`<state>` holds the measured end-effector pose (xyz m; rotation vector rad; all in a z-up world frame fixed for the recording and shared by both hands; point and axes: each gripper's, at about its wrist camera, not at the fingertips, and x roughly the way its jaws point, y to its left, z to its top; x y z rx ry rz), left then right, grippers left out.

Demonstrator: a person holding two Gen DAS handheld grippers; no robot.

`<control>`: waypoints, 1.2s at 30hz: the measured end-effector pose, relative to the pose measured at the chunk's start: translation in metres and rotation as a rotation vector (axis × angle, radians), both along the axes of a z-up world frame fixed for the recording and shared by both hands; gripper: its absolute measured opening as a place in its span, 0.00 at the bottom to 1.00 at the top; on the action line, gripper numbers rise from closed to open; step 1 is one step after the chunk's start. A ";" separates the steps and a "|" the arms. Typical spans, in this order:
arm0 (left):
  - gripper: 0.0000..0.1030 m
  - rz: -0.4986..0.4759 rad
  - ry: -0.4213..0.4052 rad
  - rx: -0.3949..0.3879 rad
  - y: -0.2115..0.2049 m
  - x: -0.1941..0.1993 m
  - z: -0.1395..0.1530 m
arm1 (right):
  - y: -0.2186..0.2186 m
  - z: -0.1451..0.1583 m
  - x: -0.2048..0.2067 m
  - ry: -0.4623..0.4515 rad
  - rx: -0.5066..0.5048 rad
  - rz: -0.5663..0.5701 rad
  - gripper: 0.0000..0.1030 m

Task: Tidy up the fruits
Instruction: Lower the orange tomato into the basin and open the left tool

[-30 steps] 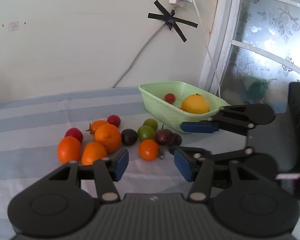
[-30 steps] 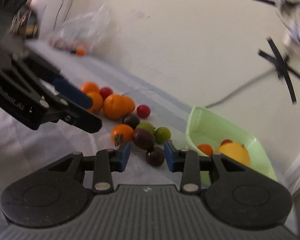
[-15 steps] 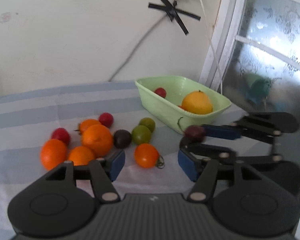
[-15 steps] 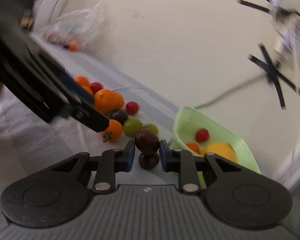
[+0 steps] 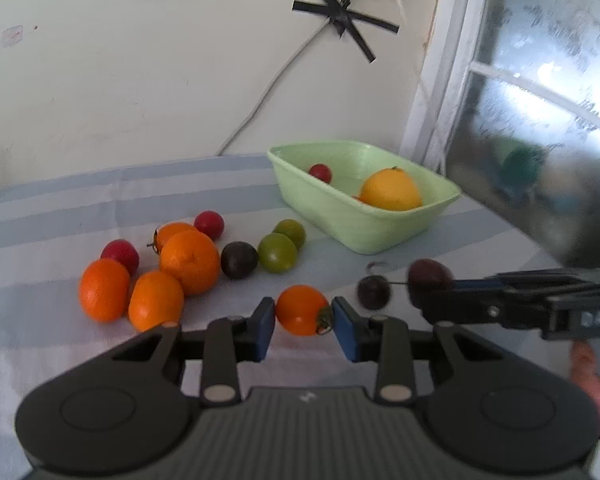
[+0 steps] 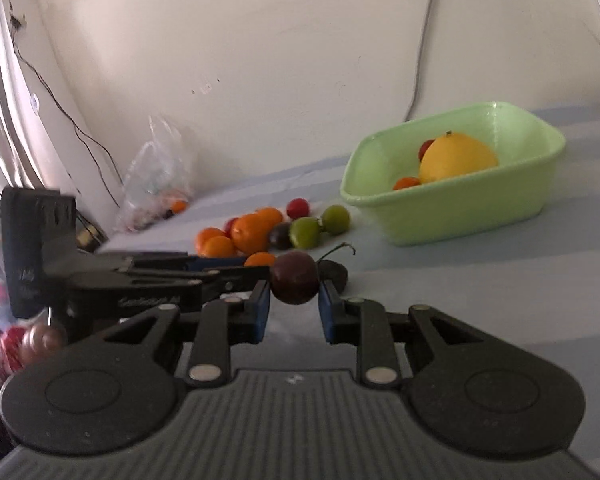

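Note:
My right gripper (image 6: 293,300) is shut on a dark purple fruit (image 6: 294,277) and holds it above the cloth; it also shows in the left wrist view (image 5: 428,277). My left gripper (image 5: 303,320) has its pads against both sides of a small orange tomato (image 5: 302,309) on the cloth. A light green tub (image 5: 364,218) holds a big yellow-orange fruit (image 5: 392,190) and a red tomato (image 5: 320,172). Oranges (image 5: 188,261), red, green (image 5: 278,252) and dark fruits lie in a loose group on the cloth.
Another dark fruit with a stem (image 5: 374,291) lies on the striped cloth between the grippers. A plastic bag (image 6: 156,184) sits by the wall at the far left. A window frame (image 5: 440,80) stands behind the tub.
My left gripper moved forward and closed around the orange tomato. My right gripper lifted the dark purple fruit off the cloth and swung toward the tub side.

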<state>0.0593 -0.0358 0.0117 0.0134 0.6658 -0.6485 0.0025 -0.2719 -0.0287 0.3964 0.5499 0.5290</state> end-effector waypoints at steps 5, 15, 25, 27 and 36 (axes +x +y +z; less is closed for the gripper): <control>0.31 -0.004 0.040 -0.080 0.020 -0.015 0.005 | 0.016 0.004 -0.008 -0.009 -0.018 0.052 0.28; 0.31 0.083 0.068 -0.108 0.061 -0.032 0.005 | 0.088 0.001 -0.030 -0.106 -0.281 0.238 0.28; 0.31 -0.007 -0.031 -0.143 0.022 0.006 0.051 | 0.022 0.039 -0.005 -0.227 -0.188 -0.053 0.27; 0.31 -0.036 -0.055 -0.149 0.000 0.023 0.059 | 0.003 0.046 0.004 -0.248 -0.178 -0.147 0.27; 0.31 -0.056 0.024 -0.079 -0.089 0.108 0.041 | -0.059 0.031 0.045 -0.183 -0.190 -0.325 0.27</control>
